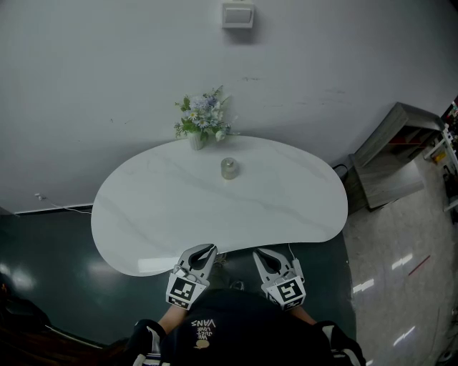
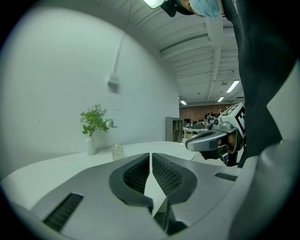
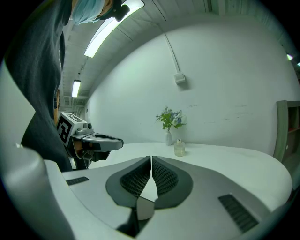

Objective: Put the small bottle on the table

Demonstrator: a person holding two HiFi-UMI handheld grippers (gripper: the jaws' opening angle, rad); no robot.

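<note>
Left gripper (image 2: 150, 155): jaws pressed together, ribbed pads meeting along one line; nothing between them; touches no object.
Right gripper (image 3: 151, 159): jaws pressed together in the same way; nothing between them; touches no object.
Gripper position: both sit side by side at the near edge of the counter (image 1: 157, 207), close to the person's body, tips pointing toward the wall.
Small bottle (image 1: 229, 169): stands upright on the counter, in the far half, well apart from both grippers; clear body with a light cap.
Vase of flowers (image 1: 196, 141): white vase, upright at the far edge of the counter against the wall; near the small bottle, to its left and behind, not touching it.
Counter: white, kidney-shaped, marbled top.
Count, grippers: two.
Count, small bottles: one.
Count, vases: one.
Count, counters: one.
Surroundings: one wall box (image 1: 237, 14) above the vase; one gray shelf unit (image 1: 393, 154) on the floor to the right.
</note>
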